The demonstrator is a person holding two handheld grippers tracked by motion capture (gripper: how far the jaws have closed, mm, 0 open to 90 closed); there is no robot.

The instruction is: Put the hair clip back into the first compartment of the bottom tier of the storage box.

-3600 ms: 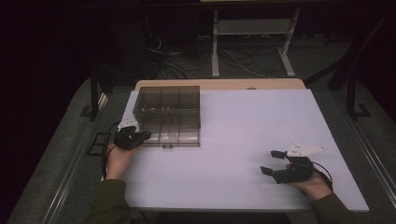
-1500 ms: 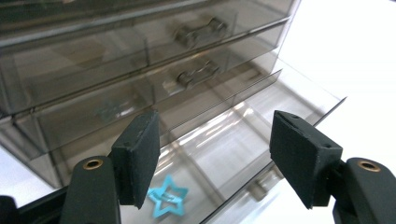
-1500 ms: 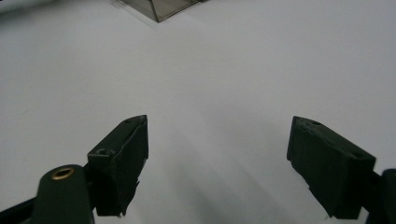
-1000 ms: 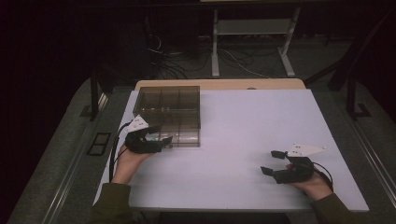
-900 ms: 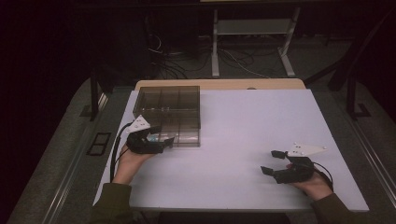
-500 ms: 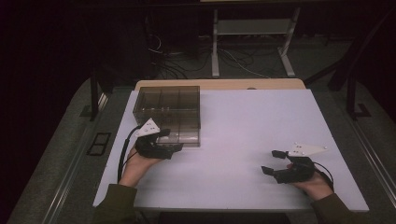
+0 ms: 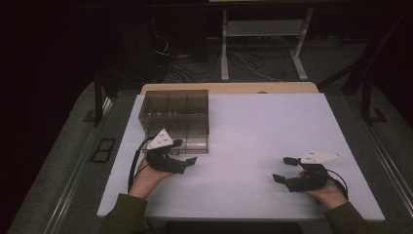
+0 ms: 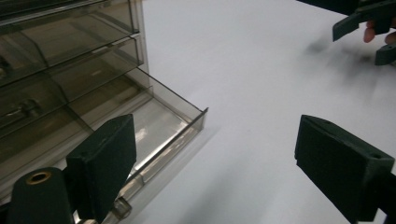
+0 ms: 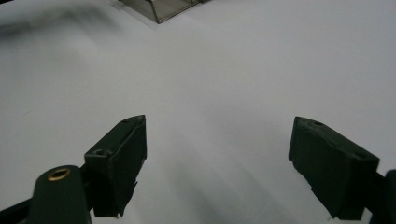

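The left gripper (image 7: 187, 155) has its jaws wide apart, holding nothing, just in front of the smoky plastic box (image 7: 176, 118) of drawers that sits at the table's (image 7: 263, 126) far-left corner. In the left gripper view the lowest drawer (image 8: 154, 126) stands pulled part-way out, its front corner jutting over the white top, with one jaw beside its front wall. The right gripper (image 7: 286, 169) rests near the near-right edge, jaws likewise spread and empty, well apart from the box. The likely risk: a jaw catching the protruding drawer corner and dragging the light box sideways, or tugging the drawer right out of its slot, since nothing steadies the box. Whether the open drawer holds anything is hard to tell; its floor reads as bare. Small dark shapes in the upper drawers are blurred behind tinted plastic, and the box's left side is cut off in that view.
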